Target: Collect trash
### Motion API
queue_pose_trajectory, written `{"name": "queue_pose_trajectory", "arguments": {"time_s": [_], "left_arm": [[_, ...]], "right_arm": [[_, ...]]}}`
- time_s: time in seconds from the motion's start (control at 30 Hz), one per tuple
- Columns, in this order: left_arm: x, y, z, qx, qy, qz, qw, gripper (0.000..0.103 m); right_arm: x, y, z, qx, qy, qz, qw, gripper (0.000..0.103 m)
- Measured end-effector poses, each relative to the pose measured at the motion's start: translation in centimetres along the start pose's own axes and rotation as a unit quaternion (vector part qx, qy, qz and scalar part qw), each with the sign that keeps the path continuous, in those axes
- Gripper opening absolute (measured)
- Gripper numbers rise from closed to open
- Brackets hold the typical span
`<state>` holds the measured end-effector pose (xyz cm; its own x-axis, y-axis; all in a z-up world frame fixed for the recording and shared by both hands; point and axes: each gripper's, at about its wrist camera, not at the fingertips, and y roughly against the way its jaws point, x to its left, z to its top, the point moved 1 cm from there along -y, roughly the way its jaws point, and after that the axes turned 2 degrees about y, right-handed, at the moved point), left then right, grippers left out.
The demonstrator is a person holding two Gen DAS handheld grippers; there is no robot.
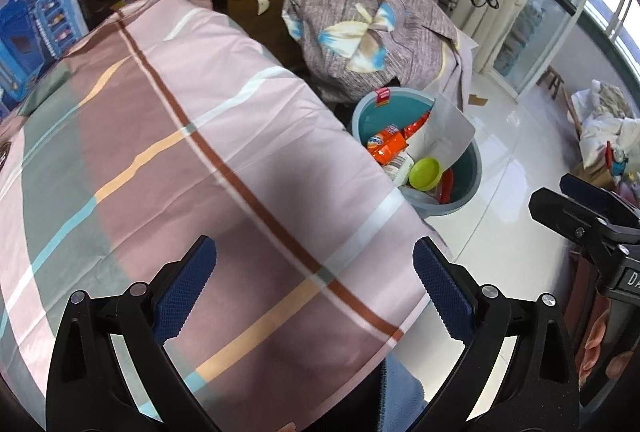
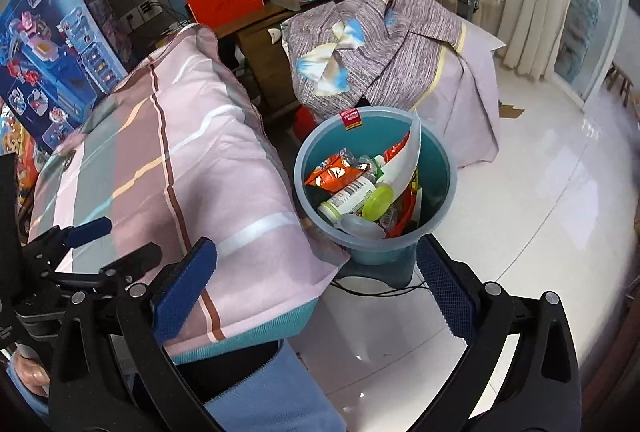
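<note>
- Left wrist view, nearest: left gripper (image 1: 315,272) with blue-padded fingers (image 1: 185,288) spread wide apart, nothing between them; hovering above a pink striped bedsheet (image 1: 180,136) with brown, cream and pale-blue bands.
- Beyond the sheet's far right edge: teal trash bin (image 1: 468,168) on the glossy white floor (image 1: 520,136), holding an orange wrapper (image 1: 386,146), a lime-green lid (image 1: 425,173) and a sheet of white paper (image 1: 440,132) leaning against the inner wall.
- Behind the bin: grey patterned cloth bundle (image 1: 372,32); at the right edge, part of the right gripper (image 1: 588,220), fingers apart.
- Right wrist view, nearest: right gripper (image 2: 316,272), blue pads (image 2: 182,292) held wide apart, empty; positioned low in front of the trash bin (image 2: 310,152).
- Inside the bin: orange wrapper (image 2: 332,172), white bottle (image 2: 348,198) lying on its side, lime-green lid (image 2: 378,203), white paper (image 2: 406,156), red packaging beneath.
- Bin just beside the bedsheet (image 2: 192,152) corner; cloth bundle (image 2: 380,44) behind; blue toy box (image 2: 60,44) standing far left; left gripper (image 2: 96,244) over the sheet, fingers apart.
</note>
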<state>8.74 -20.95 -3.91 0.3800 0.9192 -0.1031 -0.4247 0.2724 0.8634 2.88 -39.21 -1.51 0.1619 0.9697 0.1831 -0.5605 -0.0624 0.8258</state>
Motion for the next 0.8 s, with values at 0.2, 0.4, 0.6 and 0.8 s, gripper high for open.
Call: {"name": "queue_pose_trajectory", "arguments": {"time_s": [0.2,0.4,0.6,0.8], "left_arm": [[0.7,1.0,-0.8,-0.009,0.006,0.002,0.9999,0.099],[0.8,1.3,-1.1,-0.013,0.008,0.0,0.9999,0.099],[1.0,1.3,-1.2,-0.012,0.009,0.001,0.9999,0.099],[1.2,1.2,-1.3,-0.009,0.011,0.003,0.9999,0.099]], "right_arm": [[0.1,0.6,-0.8,0.0,0.0,-0.009,1.0,0.096],[0.1,0.5,-1.5,0.005,0.0,-0.012,1.0,0.096],[0.4,0.0,-1.6,0.011,0.004,-0.014,1.0,0.096],[0.3,-0.5,-1.8,0.017,0.002,-0.014,1.0,0.096]]}}
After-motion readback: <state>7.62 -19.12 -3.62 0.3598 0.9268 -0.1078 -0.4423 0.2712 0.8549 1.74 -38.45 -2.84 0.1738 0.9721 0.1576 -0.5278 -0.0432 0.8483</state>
